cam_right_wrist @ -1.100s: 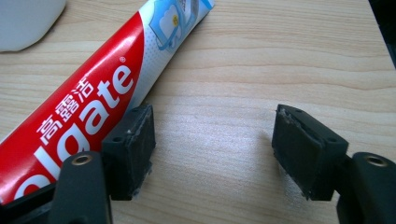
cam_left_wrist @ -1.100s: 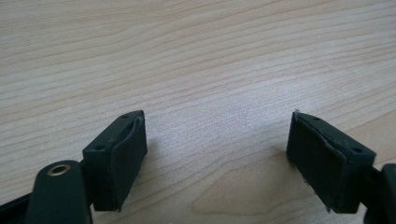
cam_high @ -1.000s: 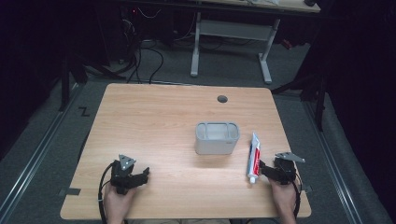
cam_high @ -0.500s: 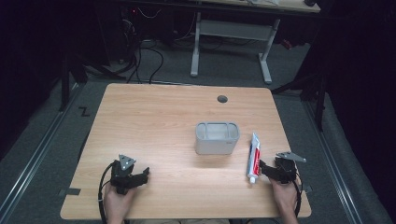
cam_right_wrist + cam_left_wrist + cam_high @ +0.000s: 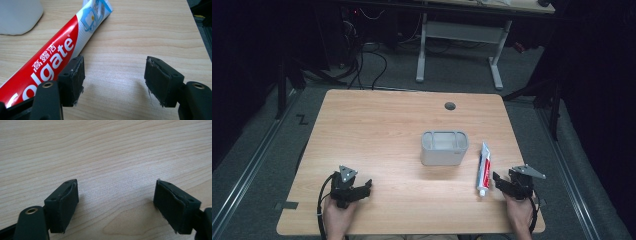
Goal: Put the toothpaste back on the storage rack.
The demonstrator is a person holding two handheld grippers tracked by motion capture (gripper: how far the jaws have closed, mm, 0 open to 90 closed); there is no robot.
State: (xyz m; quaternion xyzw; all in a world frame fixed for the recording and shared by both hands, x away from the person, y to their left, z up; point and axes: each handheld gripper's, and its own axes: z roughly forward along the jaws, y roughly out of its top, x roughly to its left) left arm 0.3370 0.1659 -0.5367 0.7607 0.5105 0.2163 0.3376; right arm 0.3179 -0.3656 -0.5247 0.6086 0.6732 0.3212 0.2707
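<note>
My left gripper (image 5: 364, 187) sits at the near left of the table (image 5: 377, 125), about 7 o'clock from the table's centre, held in my left hand (image 5: 337, 217). In the left gripper view its jaws stand wide apart over bare wood grain, nothing between them, the pads clear of any object.

My right gripper (image 5: 496, 180) sits at the near right, about 5 o'clock from centre, in my right hand (image 5: 518, 215). Its jaws have just been closing a little, yet they remain spread wide. In the right gripper view only bare tabletop lies between the pads; nothing is gripped.

The toothpaste tube (image 5: 484, 169) lies flat on the table just beside the right gripper, on its left. In the right gripper view the tube (image 5: 53, 53) runs from the lower left corner toward 1 o'clock, red at the near end, white and blue at the far end. The left jaw stands just beside the tube's edge, on the outside of it; I cannot tell whether they touch. In the high view the tube's cap end points toward me and its flat end toward 12 o'clock.

Farther out, at about 10 o'clock from the tube, a grey bin (image 5: 444, 148) stands upright near the table's centre, a little apart from the tube. Its pale corner (image 5: 18, 15) shows at the upper left of the right gripper view.

Beyond it, at 12 o'clock, a round cable hole (image 5: 450, 106) sits near the far edge.
</note>
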